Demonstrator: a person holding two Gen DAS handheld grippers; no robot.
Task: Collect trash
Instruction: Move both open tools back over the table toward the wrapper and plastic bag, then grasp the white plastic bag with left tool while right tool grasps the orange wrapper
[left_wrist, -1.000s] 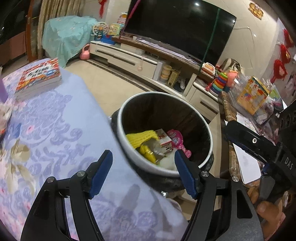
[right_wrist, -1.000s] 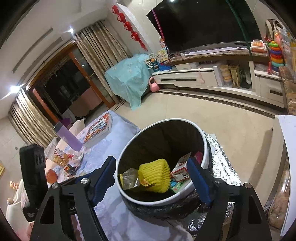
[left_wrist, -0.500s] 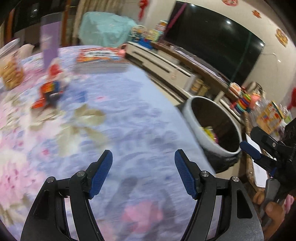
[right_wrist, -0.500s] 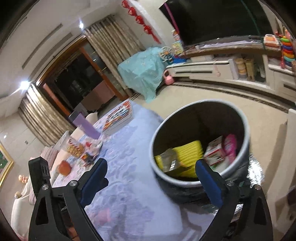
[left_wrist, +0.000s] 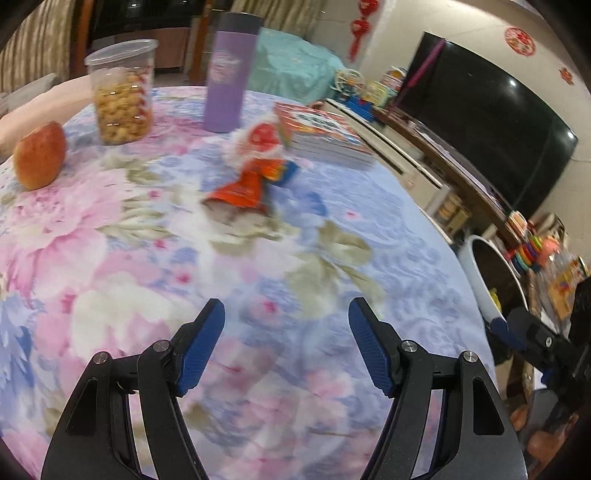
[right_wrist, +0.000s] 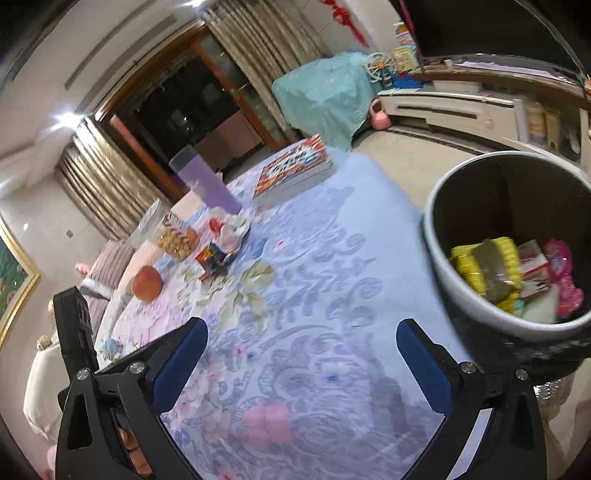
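Note:
An orange snack wrapper (left_wrist: 242, 190) lies on the floral tablecloth (left_wrist: 147, 258), with a crumpled red-and-white wrapper (left_wrist: 258, 142) just behind it. Both show small in the right wrist view, the orange one (right_wrist: 214, 258) in front of the white one (right_wrist: 232, 230). The round trash bin (right_wrist: 436, 236) stands off the table's right edge and holds yellow foam net, packets and a pink wrapper; its rim also shows in the left wrist view (left_wrist: 480, 280). My left gripper (left_wrist: 286, 347) is open and empty above the cloth, short of the wrappers. My right gripper (right_wrist: 301, 365) is open and empty over the table left of the bin.
A purple tumbler (left_wrist: 229, 74), a clear jar of snacks (left_wrist: 122, 92), an apple (left_wrist: 38, 155) and a stack of books (left_wrist: 325, 136) stand on the table's far side. A TV unit and toys line the wall beyond the bin.
Both grippers have swung left, away from the bin and over the table. The wrappers, jar and apple have come into the left wrist view. Both stay open and empty.

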